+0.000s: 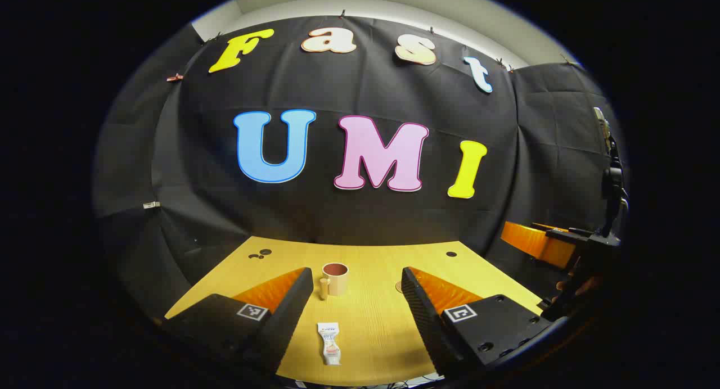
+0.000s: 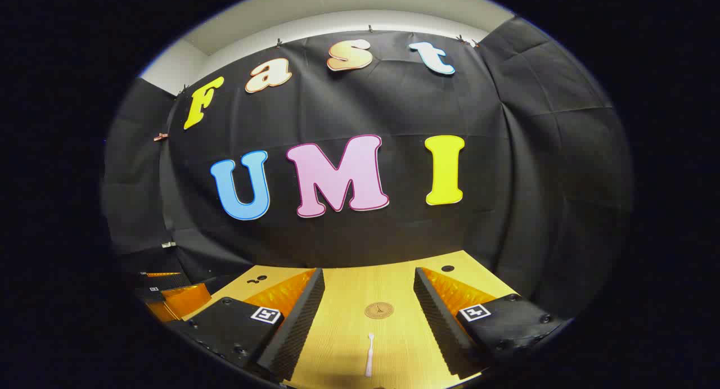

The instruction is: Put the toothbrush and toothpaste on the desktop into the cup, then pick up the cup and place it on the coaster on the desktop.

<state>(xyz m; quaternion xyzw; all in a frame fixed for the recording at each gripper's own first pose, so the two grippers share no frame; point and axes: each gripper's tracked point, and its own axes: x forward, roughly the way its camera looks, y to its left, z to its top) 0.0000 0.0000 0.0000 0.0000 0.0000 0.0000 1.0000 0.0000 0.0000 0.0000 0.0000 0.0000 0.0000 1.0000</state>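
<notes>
Wooden desktop (image 1: 382, 321) carries the cup (image 1: 336, 278), coaster (image 2: 378, 310), soft toothpaste (image 1: 329, 343) tube and light, slim toothbrush (image 2: 369, 355), best gripped mid-handle, each lying between the spread, empty jaws of left gripper (image 1: 357, 304) and right gripper (image 2: 368, 316) respectively.

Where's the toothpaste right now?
In the left gripper view, the toothpaste lies flat on the desktop between the open left gripper's fingers, nearer the camera than the cup.

Your tan cup (image 1: 336, 279) stands upright, handle to its left, on the wooden desktop (image 1: 382, 321); the toothpaste (image 1: 329, 343) lies flat nearer you. Your white toothbrush (image 2: 369, 354) lies flat; the round coaster (image 2: 378, 310) sits just beyond it.
</notes>
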